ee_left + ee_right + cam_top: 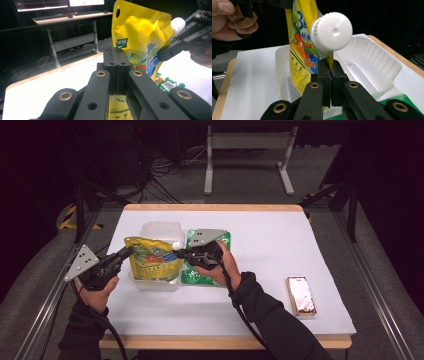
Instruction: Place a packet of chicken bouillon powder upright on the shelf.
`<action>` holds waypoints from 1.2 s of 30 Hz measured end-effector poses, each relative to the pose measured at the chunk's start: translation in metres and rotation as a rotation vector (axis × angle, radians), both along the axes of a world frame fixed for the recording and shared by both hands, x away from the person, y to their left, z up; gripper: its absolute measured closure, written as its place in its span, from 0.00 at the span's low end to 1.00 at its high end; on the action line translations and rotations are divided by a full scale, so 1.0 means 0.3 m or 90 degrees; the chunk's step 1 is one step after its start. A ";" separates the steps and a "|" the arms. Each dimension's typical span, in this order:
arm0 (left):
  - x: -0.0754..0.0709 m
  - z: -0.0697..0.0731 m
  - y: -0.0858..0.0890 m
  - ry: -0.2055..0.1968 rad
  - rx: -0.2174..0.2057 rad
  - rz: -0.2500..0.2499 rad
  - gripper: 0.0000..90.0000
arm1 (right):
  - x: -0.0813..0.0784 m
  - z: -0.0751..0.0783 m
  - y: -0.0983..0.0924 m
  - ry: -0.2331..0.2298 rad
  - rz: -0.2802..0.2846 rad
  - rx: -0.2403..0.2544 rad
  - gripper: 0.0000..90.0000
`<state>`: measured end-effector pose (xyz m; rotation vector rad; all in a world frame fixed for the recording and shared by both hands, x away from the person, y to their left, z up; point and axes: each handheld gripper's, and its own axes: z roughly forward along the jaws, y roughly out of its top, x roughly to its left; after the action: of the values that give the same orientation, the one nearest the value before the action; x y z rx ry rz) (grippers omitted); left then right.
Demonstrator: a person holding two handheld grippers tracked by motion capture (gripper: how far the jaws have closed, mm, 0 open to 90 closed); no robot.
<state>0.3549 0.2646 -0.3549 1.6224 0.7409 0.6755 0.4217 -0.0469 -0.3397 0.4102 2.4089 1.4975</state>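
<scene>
The yellow spouted pouch [152, 260] hangs left of centre in the high view, over the clear plastic tray [159, 231]. We see the left tongs [125, 253] clamped on its left edge and the right tongs [178, 253] clamped just below the white cap [331, 31]. To lower it well, we judge both hands should descend level, keeping the pouch taut and clear of the tray walls. The pouch bottom, the green packet [205, 270] under the right hand, and the foil packet [300, 295] print on the white surface [265, 250] are hard to read.
</scene>
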 end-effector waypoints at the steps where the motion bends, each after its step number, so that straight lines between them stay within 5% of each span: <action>1: 0.000 -0.004 0.001 0.003 0.004 0.001 1.00 | 0.000 -0.005 0.003 0.002 0.000 -0.001 0.99; 19: -0.037 -0.037 0.003 0.011 0.021 0.013 0.99 | -0.020 -0.030 -0.023 0.009 -0.010 -0.012 0.81; 28: -0.071 -0.032 -0.015 0.006 0.037 0.024 0.87 | -0.047 -0.026 -0.111 0.006 -0.021 -0.018 0.74; 36: -0.124 -0.032 -0.019 0.013 0.070 0.038 0.64 | -0.063 -0.028 -0.192 0.002 -0.043 -0.014 0.73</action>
<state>0.3176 0.2590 -0.3646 1.7140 0.7808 0.7548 0.4029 -0.1044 -0.3481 0.4843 2.3870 1.4406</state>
